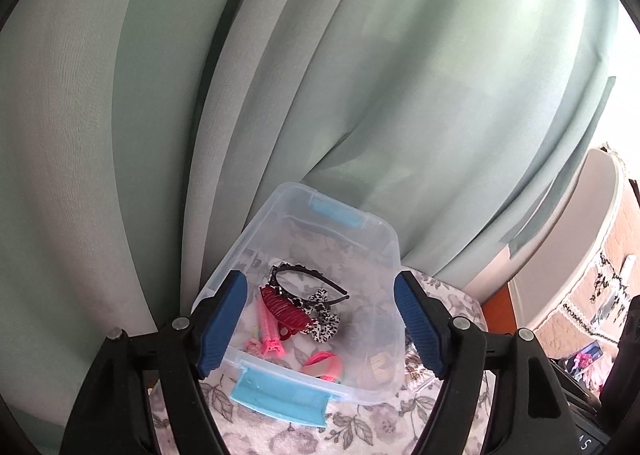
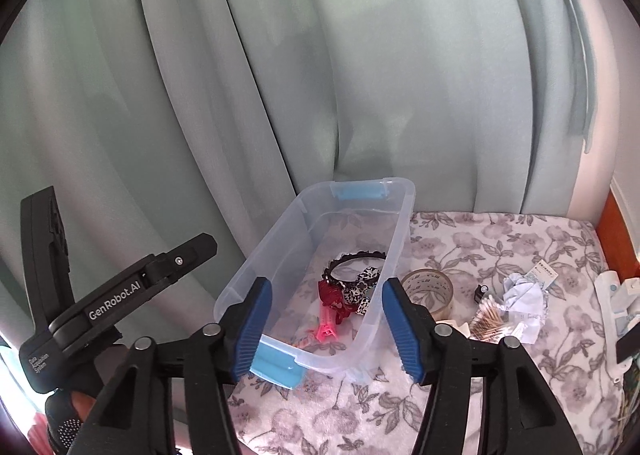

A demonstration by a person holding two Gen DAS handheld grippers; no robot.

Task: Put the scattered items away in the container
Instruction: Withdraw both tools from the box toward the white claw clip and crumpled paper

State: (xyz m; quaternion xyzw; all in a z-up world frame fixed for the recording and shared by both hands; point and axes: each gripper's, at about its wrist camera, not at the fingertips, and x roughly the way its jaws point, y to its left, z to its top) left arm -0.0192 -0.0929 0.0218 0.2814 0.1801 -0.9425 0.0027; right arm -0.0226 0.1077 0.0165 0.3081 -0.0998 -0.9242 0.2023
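Observation:
A clear plastic container (image 1: pixel 394 251) with blue latches stands on a floral cloth. Inside lie a black headband (image 1: pixel 308 275), a red claw clip (image 1: pixel 286 309), a black-and-white spotted bow (image 1: pixel 326 321), pink hair clips (image 1: pixel 270 339) and a pink hair tie (image 1: pixel 326 363). My left gripper (image 1: pixel 320 285) hangs open just above the container's near end, nothing between its blue pads. My right gripper (image 2: pixel 326 289) is open too, over the same near end (image 2: pixel 320 361), and holds nothing. On the cloth right of the container (image 2: pixel 404 223) lie a tape roll (image 2: pixel 428 289), a bag of cotton swabs (image 2: pixel 492 319) and crumpled paper (image 2: pixel 524 291).
A pale green curtain (image 2: pixel 360 75) hangs right behind the container. A small black item (image 2: pixel 481 291) sits by the tape. White objects (image 2: pixel 618 303) lie at the cloth's right edge, by an orange wooden edge (image 2: pixel 612 231). The left gripper's black body (image 2: pixel 120 291) shows at the left.

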